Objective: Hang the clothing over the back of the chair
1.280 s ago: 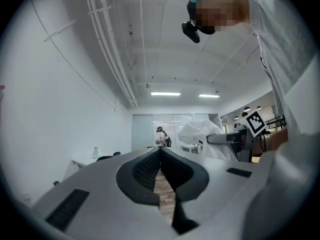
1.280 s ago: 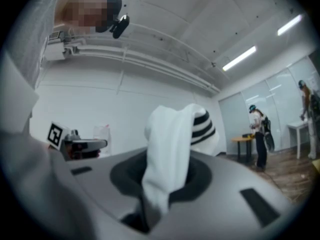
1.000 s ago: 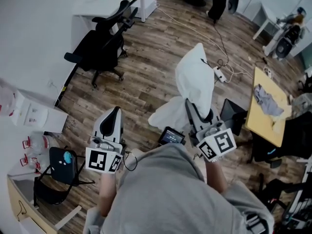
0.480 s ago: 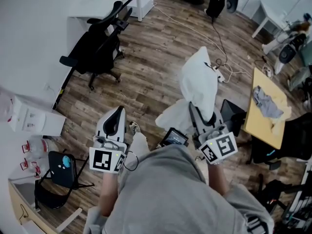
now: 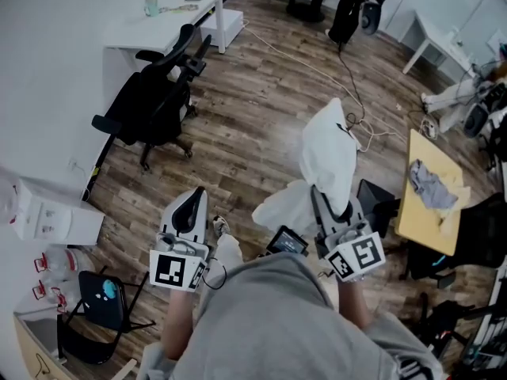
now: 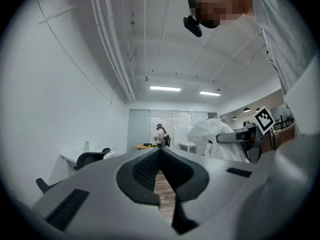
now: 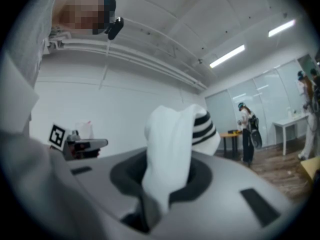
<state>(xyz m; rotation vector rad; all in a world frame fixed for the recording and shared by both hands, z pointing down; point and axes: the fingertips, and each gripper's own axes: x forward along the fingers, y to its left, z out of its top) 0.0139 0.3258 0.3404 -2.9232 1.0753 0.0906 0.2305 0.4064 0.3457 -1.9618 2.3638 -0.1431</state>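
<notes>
The white clothing (image 5: pixel 329 153), with black stripes at one end, hangs bunched from my right gripper (image 5: pixel 326 203), which is shut on it. In the right gripper view the cloth (image 7: pixel 170 144) rises between the jaws and hides what lies ahead. My left gripper (image 5: pixel 190 200) is held out level on the left, its jaws shut with nothing between them (image 6: pixel 160 153). The black office chair (image 5: pixel 150 93) stands on the wood floor ahead and to the left, beside a white desk (image 5: pixel 170 14). It also shows small in the left gripper view as the chair (image 6: pixel 92 158).
A yellow table (image 5: pixel 420 204) with a grey cloth lies to the right. Cables and a power strip (image 5: pixel 356 121) cross the floor ahead. A folding chair (image 5: pixel 99 295) and white boxes (image 5: pixel 47 212) stand at the lower left. Another person (image 6: pixel 161 134) stands far across the room.
Both grippers have moved forward over the floor with the person, the right one still holding the clothing. A shoe has come into view below the left gripper.
</notes>
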